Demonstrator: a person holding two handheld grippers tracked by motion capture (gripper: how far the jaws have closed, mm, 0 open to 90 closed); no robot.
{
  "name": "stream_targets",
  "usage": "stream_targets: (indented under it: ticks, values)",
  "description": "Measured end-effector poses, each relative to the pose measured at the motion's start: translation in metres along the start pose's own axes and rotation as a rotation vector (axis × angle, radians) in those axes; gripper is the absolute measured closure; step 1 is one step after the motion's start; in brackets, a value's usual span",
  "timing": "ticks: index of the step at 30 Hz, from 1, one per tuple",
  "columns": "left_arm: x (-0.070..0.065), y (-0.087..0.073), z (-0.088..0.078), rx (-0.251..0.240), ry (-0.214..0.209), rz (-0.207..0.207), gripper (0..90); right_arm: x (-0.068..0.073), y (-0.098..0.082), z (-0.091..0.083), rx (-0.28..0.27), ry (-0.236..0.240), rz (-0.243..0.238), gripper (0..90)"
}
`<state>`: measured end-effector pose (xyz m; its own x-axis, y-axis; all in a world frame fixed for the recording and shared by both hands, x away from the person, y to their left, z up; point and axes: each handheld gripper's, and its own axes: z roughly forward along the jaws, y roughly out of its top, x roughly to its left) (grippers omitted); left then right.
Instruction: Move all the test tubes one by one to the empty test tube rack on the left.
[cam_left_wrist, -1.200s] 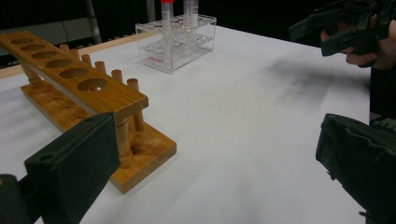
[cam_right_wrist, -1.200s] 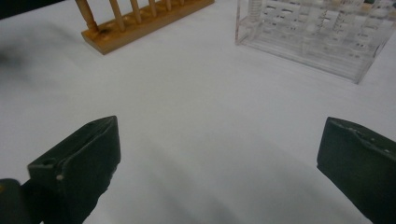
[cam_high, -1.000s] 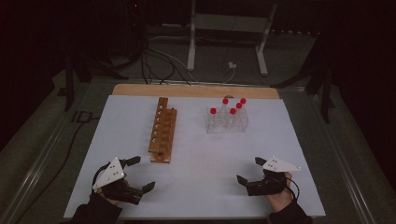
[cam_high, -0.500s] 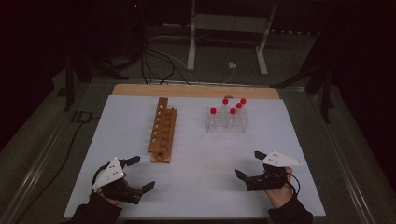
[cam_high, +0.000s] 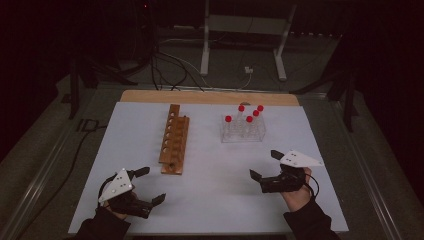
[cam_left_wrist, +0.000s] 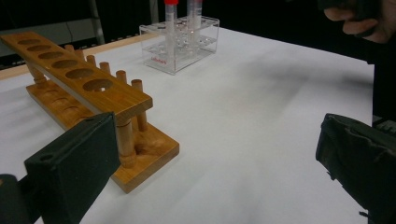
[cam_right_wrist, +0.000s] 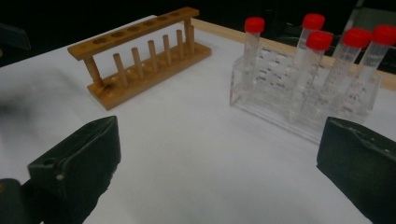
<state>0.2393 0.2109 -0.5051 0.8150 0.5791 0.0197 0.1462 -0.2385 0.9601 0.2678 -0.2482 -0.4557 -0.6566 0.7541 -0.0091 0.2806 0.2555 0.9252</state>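
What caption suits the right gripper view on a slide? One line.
Open right gripper faces five red-capped tubes in a clear rack, empty wooden rack beyond.

The room is dark, its far side nearly black; a desk (cam_high: 150, 130) covered in white, with a strip of bare wood along its far edge (cam_high: 210, 97), stands on a grey floor (cam_high: 45, 150); behind it a pale metal stand (cam_high: 245, 30) rises on two legs; black cables (cam_high: 165, 75) trail across the floor, one white plug (cam_high: 248, 71) among them; dim light falls from above.
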Motion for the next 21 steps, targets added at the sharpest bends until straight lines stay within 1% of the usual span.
stream_targets:
  ticks: [3, 5, 8, 10, 11, 13, 15, 17, 21]
  values:
    - [0.0, 0.0, 0.0, 0.0, -0.001, 0.003, 0.4, 0.0, 0.007, 0.007, -0.007, 0.002, -0.007, 0.0]
    - [-0.001, 0.0, 0.0, 0.001, 0.0, 0.007, 0.4, 0.0, 0.009, 0.009, -0.007, 0.0, -0.011, 0.0]
    - [-0.001, 0.0, 0.0, -0.001, 0.0, 0.01, 0.4, -0.001, 0.015, 0.017, -0.013, 0.012, -0.006, 0.0]
    - [-0.001, 0.001, 0.0, -0.003, 0.0, 0.007, 0.4, -0.002, 0.016, 0.019, -0.015, 0.011, -0.005, 0.0]
    - [-0.001, 0.001, -0.001, -0.005, 0.0, 0.007, 0.4, -0.004, 0.018, 0.024, -0.014, 0.012, -0.003, 0.0]
    - [-0.001, 0.001, -0.001, -0.01, -0.005, 0.005, 0.4, -0.005, 0.019, 0.026, -0.014, 0.012, 0.001, 0.0]
    - [-0.001, 0.001, -0.001, -0.011, -0.006, 0.007, 0.4, -0.008, 0.022, 0.035, -0.014, 0.011, 0.006, 0.0]
    - [-0.001, 0.001, -0.001, -0.011, -0.005, 0.002, 0.4, -0.008, 0.023, 0.038, -0.01, 0.009, 0.008, 0.0]
    - [-0.001, 0.001, -0.001, -0.011, -0.005, 0.005, 0.4, -0.011, 0.027, 0.052, -0.002, -0.005, 0.009, 0.0]
